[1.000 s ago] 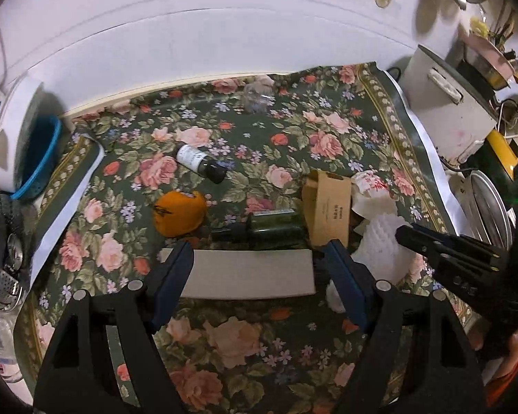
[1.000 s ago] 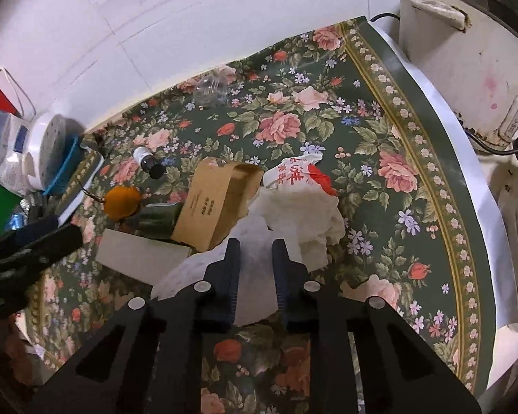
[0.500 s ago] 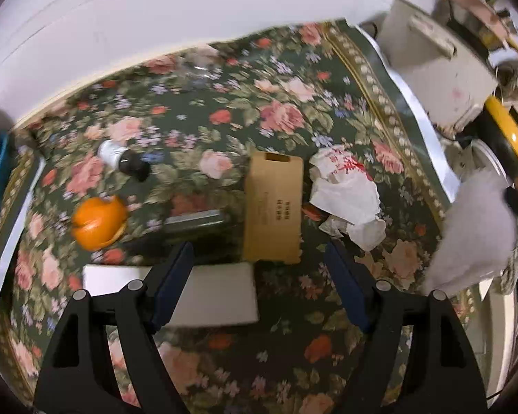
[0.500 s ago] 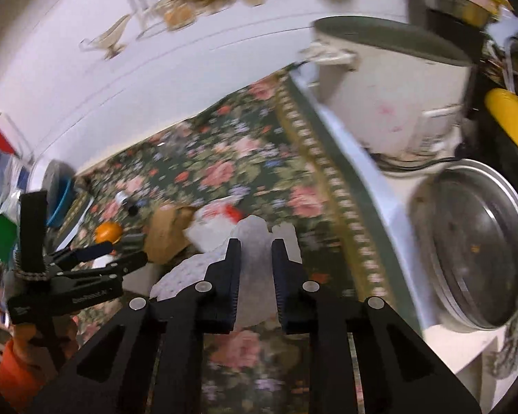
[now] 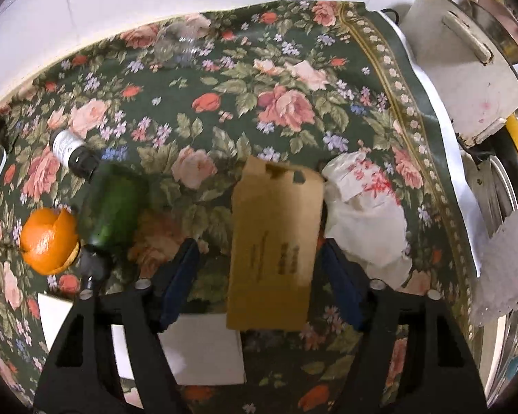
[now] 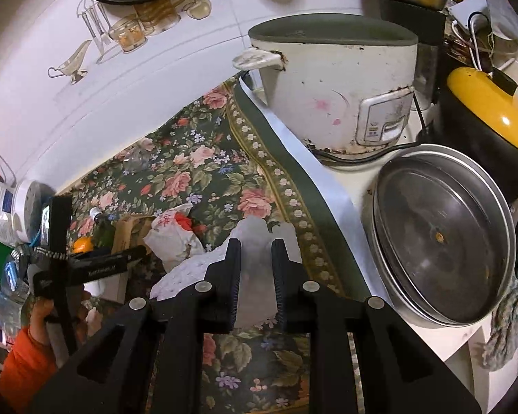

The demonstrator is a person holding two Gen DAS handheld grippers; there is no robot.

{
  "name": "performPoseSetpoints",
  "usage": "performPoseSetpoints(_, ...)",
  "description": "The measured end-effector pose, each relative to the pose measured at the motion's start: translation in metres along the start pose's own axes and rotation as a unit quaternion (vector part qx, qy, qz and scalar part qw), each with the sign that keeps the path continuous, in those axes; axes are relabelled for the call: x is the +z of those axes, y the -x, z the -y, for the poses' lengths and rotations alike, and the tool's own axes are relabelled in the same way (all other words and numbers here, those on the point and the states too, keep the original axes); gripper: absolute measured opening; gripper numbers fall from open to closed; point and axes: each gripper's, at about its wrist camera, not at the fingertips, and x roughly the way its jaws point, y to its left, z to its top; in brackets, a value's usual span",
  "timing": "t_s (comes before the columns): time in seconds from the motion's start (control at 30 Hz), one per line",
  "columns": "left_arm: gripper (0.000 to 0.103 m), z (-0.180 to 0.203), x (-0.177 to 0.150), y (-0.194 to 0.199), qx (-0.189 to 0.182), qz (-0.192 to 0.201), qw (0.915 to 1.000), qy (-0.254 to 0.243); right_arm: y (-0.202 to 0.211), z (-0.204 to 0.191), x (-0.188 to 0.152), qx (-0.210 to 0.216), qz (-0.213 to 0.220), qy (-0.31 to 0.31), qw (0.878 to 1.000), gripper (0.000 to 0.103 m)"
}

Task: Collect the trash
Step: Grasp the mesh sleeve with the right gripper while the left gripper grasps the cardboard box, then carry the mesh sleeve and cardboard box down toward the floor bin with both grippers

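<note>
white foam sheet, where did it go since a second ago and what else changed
The right gripper, shut on the white foam sheet, lifted it off the floral tablecloth and carried it toward the steel pan. The left gripper shifted from the white card to straddle the brown cardboard box, jaws closing. The orange peel, green bottle and crumpled bag stayed put.

Box (image 5: 274,245) centre of cloth (image 5: 286,103); bag (image 5: 362,207) right, touching perhaps; bottle (image 5: 112,203), peel (image 5: 48,239) left.
</note>
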Motion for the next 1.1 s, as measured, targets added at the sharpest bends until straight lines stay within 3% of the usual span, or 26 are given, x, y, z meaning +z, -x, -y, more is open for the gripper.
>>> performPoseSetpoints(0.07,0.057,0.008,0.002,0.000,0.003,0.007,0.9999,-0.014,-0.001,0.004,0.000,0.001,-0.002,-0.001,1.000,0.016)
performPoseSetpoints(0.1,0.044,0.011,0.002,0.001,0.002,0.009,0.9998,-0.019,-0.001,0.005,0.000,0.002,-0.002,-0.001,1.000,0.016)
performPoseSetpoints(0.13,0.038,0.014,0.002,0.002,0.003,0.009,0.9997,-0.023,-0.001,0.006,0.000,0.003,-0.002,-0.001,1.000,0.016)
performPoseSetpoints(0.43,0.038,0.032,-0.017,0.049,0.039,0.062,0.9973,0.002,0.011,0.014,0.002,0.038,0.008,0.024,0.999,0.016)
performPoseSetpoints(0.73,0.038,0.055,-0.076,0.149,0.078,0.144,0.9854,0.047,0.039,0.001,0.002,0.092,0.022,0.094,0.991,0.016)
performPoseSetpoints(1.1,0.038,0.045,-0.157,0.221,0.087,0.186,0.9772,0.053,0.082,-0.041,-0.050,0.118,0.032,0.115,0.986,0.016)
